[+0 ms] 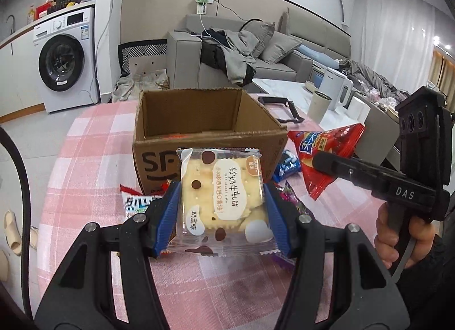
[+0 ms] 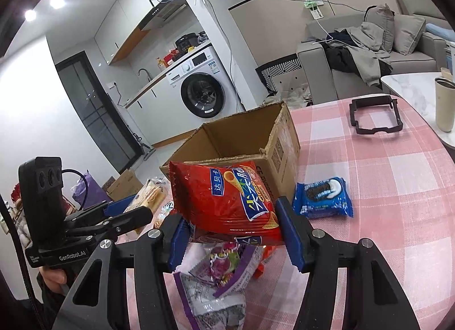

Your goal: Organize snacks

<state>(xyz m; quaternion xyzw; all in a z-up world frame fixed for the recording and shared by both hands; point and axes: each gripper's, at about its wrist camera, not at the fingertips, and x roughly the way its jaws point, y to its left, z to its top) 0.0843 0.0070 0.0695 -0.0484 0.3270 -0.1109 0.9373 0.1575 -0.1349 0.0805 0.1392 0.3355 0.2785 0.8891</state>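
A clear cracker packet (image 1: 223, 202) is clamped between the blue pads of the left gripper (image 1: 223, 210) and is held above the table (image 1: 85, 142), just in front of the near wall of the cardboard box (image 1: 204, 119). A red chip bag (image 2: 227, 196) is gripped by the right gripper (image 2: 231, 233) and is held up near the box's right front corner.

Under the red bag, a purple snack packet (image 2: 224, 267) is lying on the pink checked cloth, and a blue cookie packet (image 2: 322, 197) is seen beside the box's right wall. A black frame (image 2: 375, 116) is placed toward the far edge of the table. The open top of the box is partly hidden by both held packets.

The cracker packet is transparent, with pale square crackers, brown dots and white labels with Chinese text. The chip bag is shiny red with a blue band.
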